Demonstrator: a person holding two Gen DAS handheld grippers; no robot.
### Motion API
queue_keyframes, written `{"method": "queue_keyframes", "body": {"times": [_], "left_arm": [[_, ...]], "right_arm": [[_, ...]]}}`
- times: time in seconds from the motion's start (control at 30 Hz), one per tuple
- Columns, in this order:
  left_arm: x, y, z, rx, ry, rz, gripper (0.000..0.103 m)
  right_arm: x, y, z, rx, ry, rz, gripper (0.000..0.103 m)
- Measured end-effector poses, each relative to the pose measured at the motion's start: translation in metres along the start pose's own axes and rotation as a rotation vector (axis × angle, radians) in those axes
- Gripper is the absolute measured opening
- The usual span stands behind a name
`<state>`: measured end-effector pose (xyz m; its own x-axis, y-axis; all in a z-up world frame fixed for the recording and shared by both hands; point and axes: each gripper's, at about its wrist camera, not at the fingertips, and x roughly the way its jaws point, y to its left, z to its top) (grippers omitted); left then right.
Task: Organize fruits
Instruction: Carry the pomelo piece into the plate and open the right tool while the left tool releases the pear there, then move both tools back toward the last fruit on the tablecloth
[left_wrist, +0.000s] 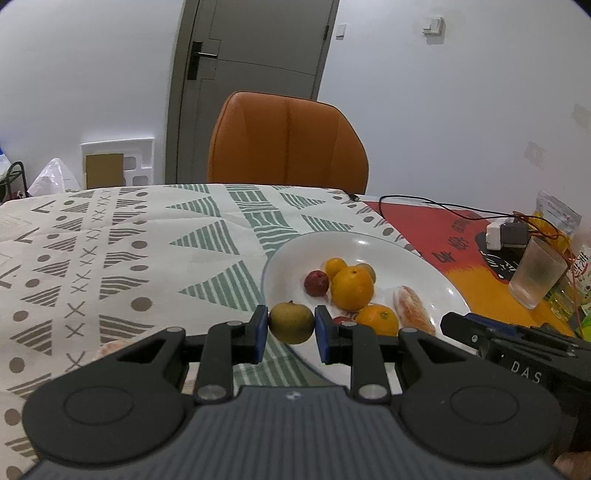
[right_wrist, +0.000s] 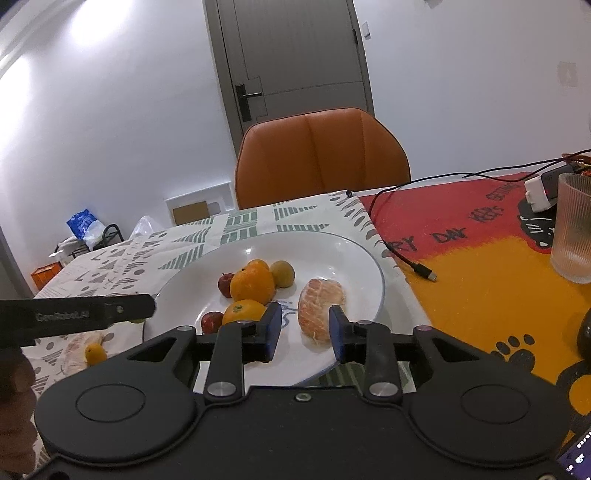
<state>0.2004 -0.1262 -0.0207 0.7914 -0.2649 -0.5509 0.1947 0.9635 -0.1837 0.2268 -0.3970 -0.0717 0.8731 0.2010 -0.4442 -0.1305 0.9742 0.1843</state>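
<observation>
My left gripper (left_wrist: 291, 332) is shut on a small yellow-green fruit (left_wrist: 291, 322), held just over the near left rim of the white plate (left_wrist: 436, 284). On the plate lie two oranges (left_wrist: 351, 287), a small red fruit (left_wrist: 316, 283), a small mandarin (left_wrist: 334, 266) and a peeled mandarin (left_wrist: 412, 309). My right gripper (right_wrist: 303, 328) is open and empty above the plate's near rim (right_wrist: 373, 273), with the peeled mandarin (right_wrist: 320, 309) just beyond its fingers. Another yellow-green fruit (right_wrist: 282, 273) lies on the plate. The left gripper's side (right_wrist: 77, 317) shows at the left.
A small kumquat (right_wrist: 96, 353) and a peeled citrus piece (right_wrist: 75, 350) lie on the patterned cloth left of the plate. A ribbed glass (right_wrist: 574, 236), a cable (right_wrist: 410, 258) and a charger (right_wrist: 541, 192) sit on the red-orange mat. An orange chair (right_wrist: 321, 155) stands behind the table.
</observation>
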Motion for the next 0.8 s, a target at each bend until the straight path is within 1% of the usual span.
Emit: {"method": "queue_keyframes", "body": {"times": [0.1, 0.13, 0.2, 0.3, 0.33, 0.37, 0.4, 0.43, 0.47, 0.53, 0.6, 0.63, 0.73, 0.8], "left_arm": [[0.000, -0.003, 0.001, 0.008, -0.003, -0.012, 0.026], [-0.001, -0.005, 0.001, 0.017, -0.014, -0.013, 0.030], [-0.004, -0.007, 0.001, 0.035, -0.023, 0.002, 0.031], [-0.006, -0.004, 0.001, 0.022, -0.017, 0.003, 0.033], [-0.007, -0.001, 0.001, 0.015, -0.014, 0.009, 0.035], [-0.008, 0.001, 0.001, 0.011, -0.014, 0.017, 0.038], [-0.009, 0.003, 0.000, 0.010, -0.016, 0.028, 0.041], [-0.011, 0.005, 0.000, 0.008, -0.019, 0.040, 0.048], [-0.014, 0.008, 0.000, 0.005, -0.024, 0.053, 0.054], [-0.020, 0.015, -0.001, -0.005, -0.036, 0.073, 0.060], [-0.025, 0.023, -0.001, -0.015, -0.042, 0.095, 0.063], [-0.028, 0.027, -0.002, -0.020, -0.044, 0.109, 0.065], [-0.035, 0.038, -0.005, -0.034, -0.050, 0.143, 0.069], [-0.039, 0.043, -0.007, -0.041, -0.053, 0.157, 0.071]], "right_arm": [[-0.002, 0.001, 0.000, -0.002, -0.003, 0.005, 0.030], [-0.003, 0.001, 0.000, -0.005, -0.002, 0.005, 0.030], [-0.003, 0.001, 0.000, -0.006, 0.000, 0.008, 0.030], [-0.004, 0.005, -0.001, -0.006, 0.003, 0.018, 0.030], [-0.004, 0.006, -0.001, -0.007, 0.001, 0.022, 0.030], [-0.005, 0.008, 0.000, -0.008, 0.000, 0.025, 0.031], [-0.005, 0.009, 0.000, -0.006, -0.001, 0.028, 0.035], [-0.005, 0.010, 0.000, -0.002, -0.003, 0.030, 0.038], [-0.005, 0.012, 0.000, 0.000, -0.005, 0.032, 0.040], [-0.005, 0.015, -0.001, 0.002, -0.009, 0.037, 0.042], [-0.005, 0.021, -0.001, 0.000, -0.011, 0.050, 0.045], [-0.005, 0.024, -0.001, -0.003, -0.013, 0.057, 0.049], [-0.006, 0.034, -0.002, -0.015, -0.021, 0.074, 0.057], [-0.006, 0.039, -0.002, -0.022, -0.024, 0.086, 0.061]]}}
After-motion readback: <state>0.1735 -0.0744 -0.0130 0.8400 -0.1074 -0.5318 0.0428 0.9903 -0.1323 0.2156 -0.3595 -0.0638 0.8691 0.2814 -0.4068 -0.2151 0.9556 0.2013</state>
